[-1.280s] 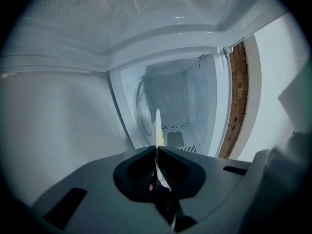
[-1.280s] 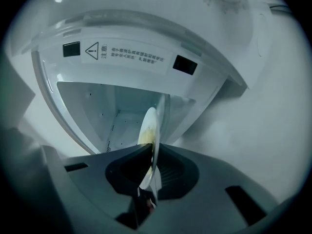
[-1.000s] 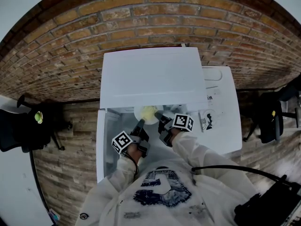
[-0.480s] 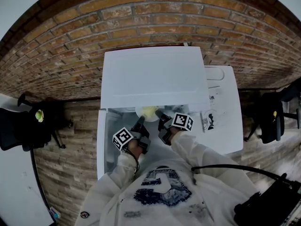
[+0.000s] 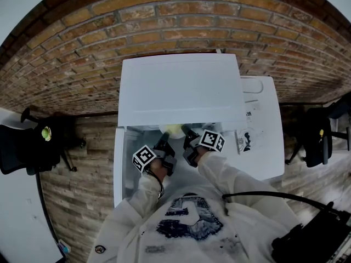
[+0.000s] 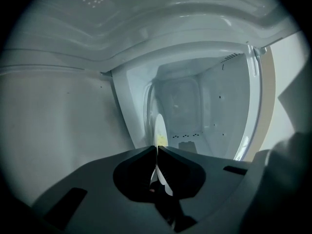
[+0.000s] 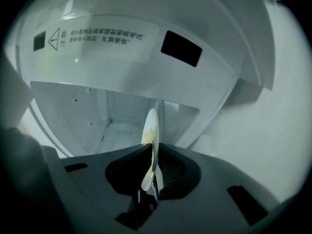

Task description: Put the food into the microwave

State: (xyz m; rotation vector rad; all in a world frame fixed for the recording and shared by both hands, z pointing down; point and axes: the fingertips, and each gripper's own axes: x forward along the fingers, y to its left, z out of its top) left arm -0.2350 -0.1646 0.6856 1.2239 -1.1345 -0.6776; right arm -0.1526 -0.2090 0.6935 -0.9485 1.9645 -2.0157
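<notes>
A white plate (image 5: 173, 129) with yellow food is held level between both grippers at the mouth of the white microwave (image 5: 181, 86). Most of it is hidden under the microwave's top edge. My left gripper (image 5: 164, 142) is shut on the plate's left rim and my right gripper (image 5: 188, 135) on its right rim. In the left gripper view the plate (image 6: 160, 130) shows edge-on, pinched in the left gripper (image 6: 157, 148), with the cavity (image 6: 195, 106) ahead. The right gripper view has the plate (image 7: 150, 127) clamped in the right gripper (image 7: 152, 148) inside the door opening.
The microwave door (image 5: 260, 130) stands open to the right, with a warning label (image 7: 97, 35) on the frame above the cavity. A brick wall (image 5: 175, 21) rises behind. Black chairs stand at the left (image 5: 33, 147) and right (image 5: 318, 136).
Both grippers have carried the plate forward into the microwave. Less of the plate shows below the microwave's top edge than a second ago.
</notes>
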